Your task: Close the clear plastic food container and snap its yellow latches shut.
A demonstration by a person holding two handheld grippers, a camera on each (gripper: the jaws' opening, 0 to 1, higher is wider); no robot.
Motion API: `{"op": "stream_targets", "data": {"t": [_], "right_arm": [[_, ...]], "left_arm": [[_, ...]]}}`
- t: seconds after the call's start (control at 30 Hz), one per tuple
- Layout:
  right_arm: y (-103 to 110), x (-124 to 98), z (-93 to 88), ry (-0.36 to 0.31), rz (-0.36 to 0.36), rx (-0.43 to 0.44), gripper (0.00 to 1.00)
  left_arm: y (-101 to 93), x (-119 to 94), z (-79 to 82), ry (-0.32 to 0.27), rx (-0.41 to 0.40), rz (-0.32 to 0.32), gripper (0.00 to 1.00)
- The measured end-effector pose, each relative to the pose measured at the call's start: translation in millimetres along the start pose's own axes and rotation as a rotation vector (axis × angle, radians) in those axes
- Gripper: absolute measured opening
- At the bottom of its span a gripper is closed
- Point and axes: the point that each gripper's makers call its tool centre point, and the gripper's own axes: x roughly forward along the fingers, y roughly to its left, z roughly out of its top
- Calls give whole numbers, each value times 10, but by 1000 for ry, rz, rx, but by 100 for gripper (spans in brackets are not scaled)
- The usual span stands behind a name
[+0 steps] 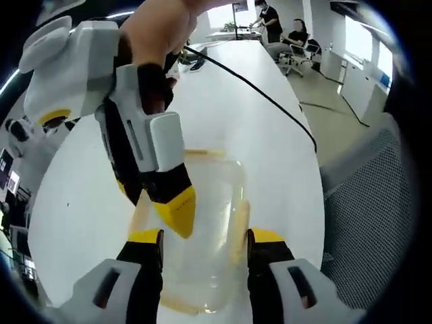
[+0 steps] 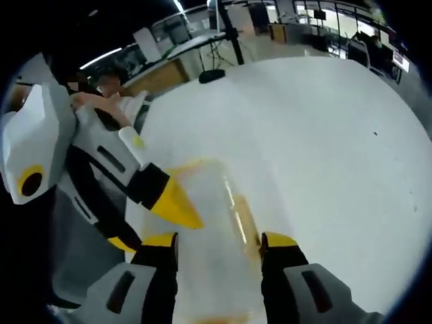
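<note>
The clear plastic food container (image 1: 210, 192) lies on the white table (image 1: 283, 169), with pale yellow latches on its right side (image 1: 239, 223) and far end (image 1: 202, 154). My left gripper (image 1: 206, 237) is open, its jaws standing wide on either side of the container's near end. My right gripper (image 1: 148, 200) reaches in from the upper left, one yellow fingertip (image 1: 177, 210) down on the lid. In the right gripper view the container (image 2: 210, 202) and a side latch (image 2: 244, 219) sit between the open right gripper's (image 2: 217, 241) jaws. The left gripper (image 2: 152, 225) reaches in from the left. Whether the latches are snapped is too blurred to tell.
A black cable (image 1: 256, 88) runs across the table toward its right edge. A grey mesh chair (image 1: 368, 202) stands beside that edge. People sit at the table's far end (image 1: 280, 30). A dark object (image 2: 211, 75) lies at the far side by a stand pole (image 2: 226, 27).
</note>
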Motion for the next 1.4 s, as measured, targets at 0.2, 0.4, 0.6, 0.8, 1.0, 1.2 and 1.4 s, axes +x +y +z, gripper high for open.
{"op": "stream_targets", "data": {"t": [0.2, 0.4, 0.6, 0.8, 1.0, 1.2, 1.4], "right_arm": [[-15, -6, -9, 19, 51, -3, 44], [1, 9, -14, 66, 62, 10, 42], [15, 30, -35, 134, 63, 19, 41], [56, 20, -36, 190, 82, 31, 37], [75, 49, -23, 295, 105, -66, 37], [123, 21, 36, 322, 24, -254, 35], [100, 48, 30, 351, 25, -213, 34]], "left_arm": [[0, 7, -6, 14, -1, 0, 48], [-4, 7, -7, 16, -13, 0, 47], [-19, 12, -16, 18, -16, 10, 45], [-29, -18, -29, 40, 3, 18, 44], [-36, -3, -34, 29, 12, -10, 45], [-46, -4, -28, 20, 16, -3, 45], [-35, 0, -29, 28, 14, -10, 45]]}}
